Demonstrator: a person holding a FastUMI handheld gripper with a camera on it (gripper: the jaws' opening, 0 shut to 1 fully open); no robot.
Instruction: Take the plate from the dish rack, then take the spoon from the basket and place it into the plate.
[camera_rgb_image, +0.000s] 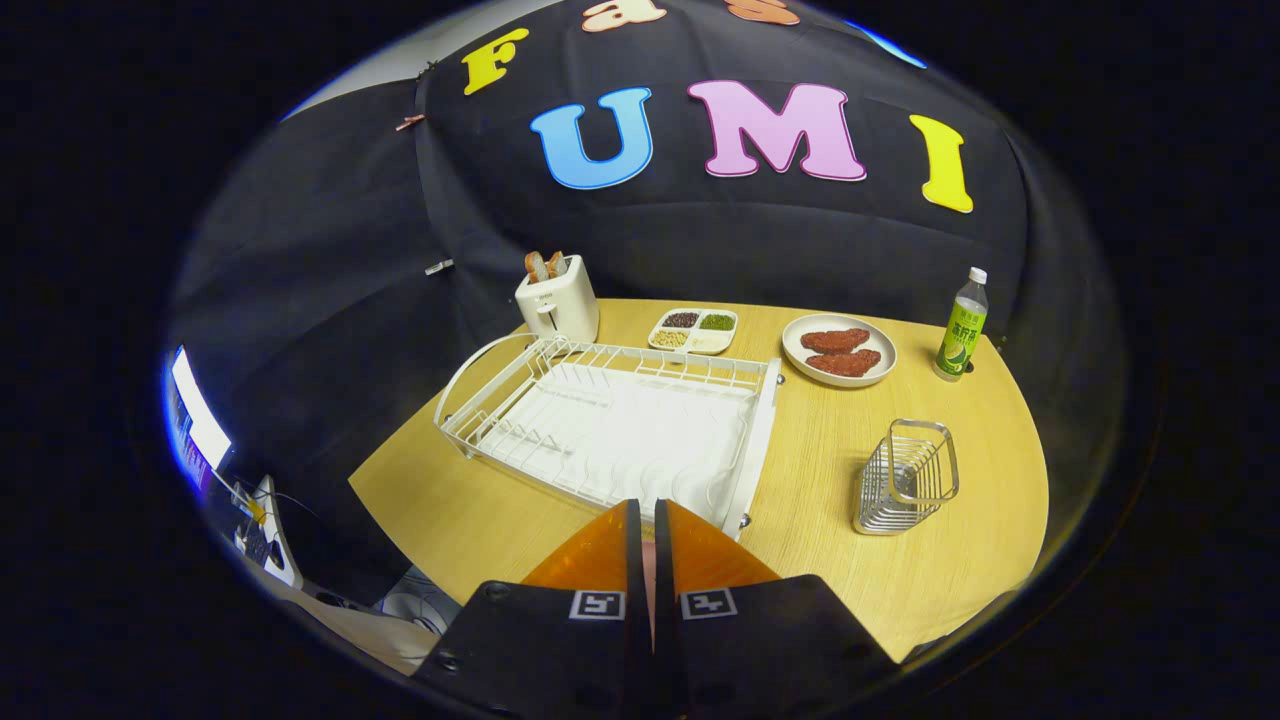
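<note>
**Poised short of the dish rack, nothing gripped**

Hand-held gripper (648, 520) held above the near side of the worktop (980, 560), fingers drawn almost together with a thin slit between, clasping nothing. Pointed at the near end of the dish rack (765, 420), which lies just ahead of the fingertips, probably to line up on the plate first.

Faint rounded outlines low in the rack's near end, white on white; possibly the plate, too pale to say for sure. Wire basket (905, 478) standing alone to the right of the rack, well apart from it; cannot tell whether a spoon sits inside.

Bare wood between rack and basket, and along the near edge: enough room, by the look of it, to set a plate down. Farther back, toaster (557, 300), divided snack tray (694, 331), a dish of meat (800, 335) and a bottle (961, 330) close off the rear.
</note>
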